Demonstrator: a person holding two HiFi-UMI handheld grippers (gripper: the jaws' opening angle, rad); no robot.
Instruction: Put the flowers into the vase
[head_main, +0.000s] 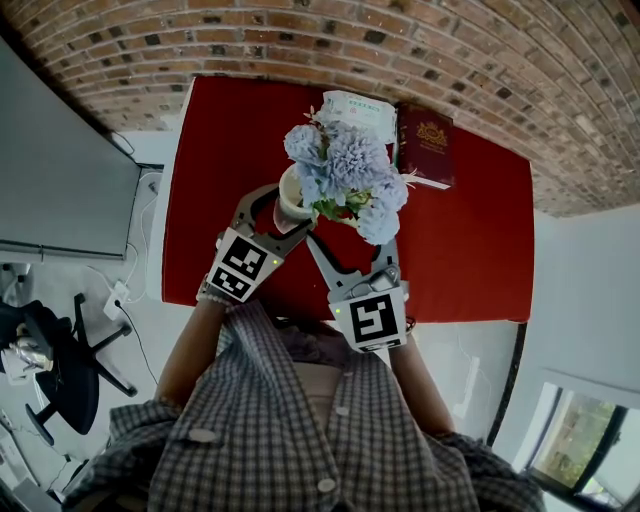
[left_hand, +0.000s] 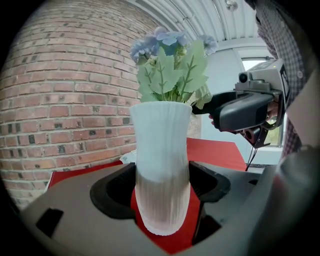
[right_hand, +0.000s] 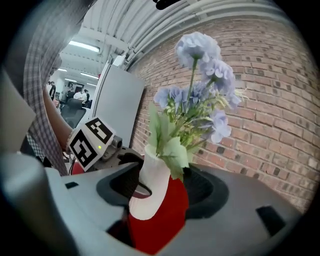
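Note:
A white ribbed vase (head_main: 289, 196) stands on the red table (head_main: 470, 240) with a bunch of pale blue flowers (head_main: 347, 172) and green leaves in it. My left gripper (head_main: 283, 212) is shut on the vase; in the left gripper view the vase (left_hand: 162, 165) fills the gap between both pads of the left gripper (left_hand: 162, 196), with the flowers (left_hand: 170, 55) above. My right gripper (head_main: 352, 236) is open just right of the vase, under the blooms. In the right gripper view, the vase (right_hand: 151, 192) leans in front of the wide jaws of the right gripper (right_hand: 162, 194), and the flowers (right_hand: 200, 90) rise above them.
A dark red book (head_main: 426, 146) and a white packet (head_main: 356, 106) lie at the table's far edge by the brick wall (head_main: 400, 40). A grey cabinet (head_main: 60, 170) and an office chair (head_main: 60, 370) stand to the left on the floor.

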